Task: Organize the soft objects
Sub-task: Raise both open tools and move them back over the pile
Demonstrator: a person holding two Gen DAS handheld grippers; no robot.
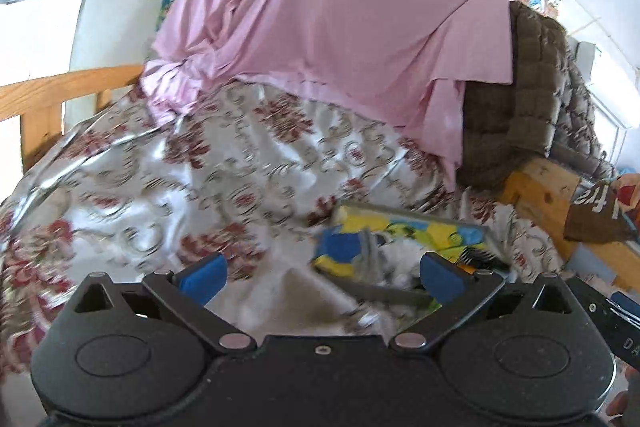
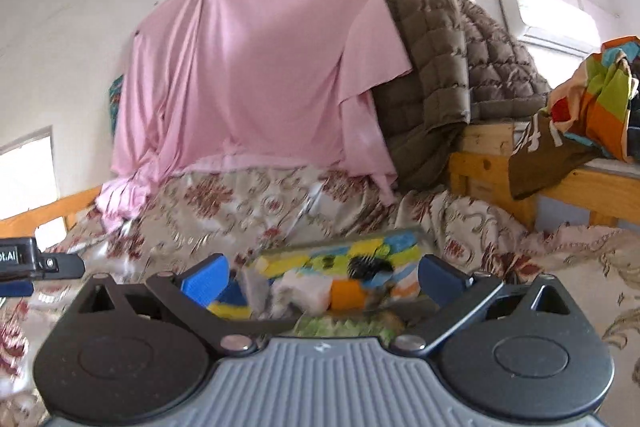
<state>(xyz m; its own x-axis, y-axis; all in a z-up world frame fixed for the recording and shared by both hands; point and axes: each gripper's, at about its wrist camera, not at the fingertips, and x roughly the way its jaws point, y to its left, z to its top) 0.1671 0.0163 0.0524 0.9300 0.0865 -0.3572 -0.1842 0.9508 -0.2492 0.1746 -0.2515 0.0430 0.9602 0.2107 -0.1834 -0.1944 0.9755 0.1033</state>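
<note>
Now both tongs, left (image 1: 322,273) and right (image 2: 323,277), wide apart, empty, low above the floral bedspread (image 1: 168,163).

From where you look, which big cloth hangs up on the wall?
The pink sheet. It hangs against the wall, while the brown quilt lies heaped beside it and the flowery cover lies on the bed.

A pink sheet (image 2: 256,67) hangs across the white wall (image 2: 80,27) behind the bed (image 2: 240,203). Left of the sheet, a bright window (image 2: 24,171); right of it, a brown quilt (image 2: 448,59), a wooden frame (image 2: 480,155) and an air conditioner (image 2: 548,19).
</note>
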